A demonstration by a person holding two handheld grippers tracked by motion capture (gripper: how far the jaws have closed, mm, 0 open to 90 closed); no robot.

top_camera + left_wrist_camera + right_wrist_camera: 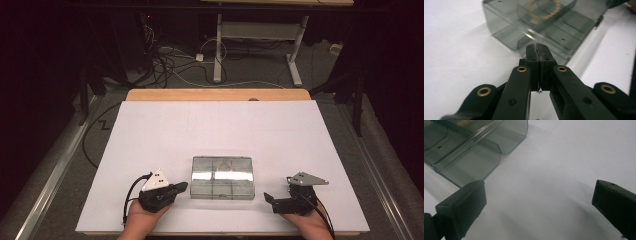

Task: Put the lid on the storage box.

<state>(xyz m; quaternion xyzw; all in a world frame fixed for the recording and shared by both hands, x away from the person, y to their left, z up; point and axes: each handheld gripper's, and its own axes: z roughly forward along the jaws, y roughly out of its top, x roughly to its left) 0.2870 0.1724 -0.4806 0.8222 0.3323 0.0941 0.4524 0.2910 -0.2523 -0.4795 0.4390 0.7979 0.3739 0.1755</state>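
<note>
With the clear compartment box (222,177) sitting closed at the table's (150,130) near centre, the left gripper (183,186), jaws together, and the right gripper (268,199), jaws apart, are flanking it, probably preparing to unlatch its lid.

Left gripper (181,187): held in the left hand (142,217) at the lower left of the high view, fingers (534,53) pressed together with nothing between them, pointed toward the right. Right gripper (268,198): held in the right hand (312,225) at the lower right, fingers (466,206) spread wide with nothing between them, pointed toward the left. A grey three-cornered plate is carried atop each.
</note>
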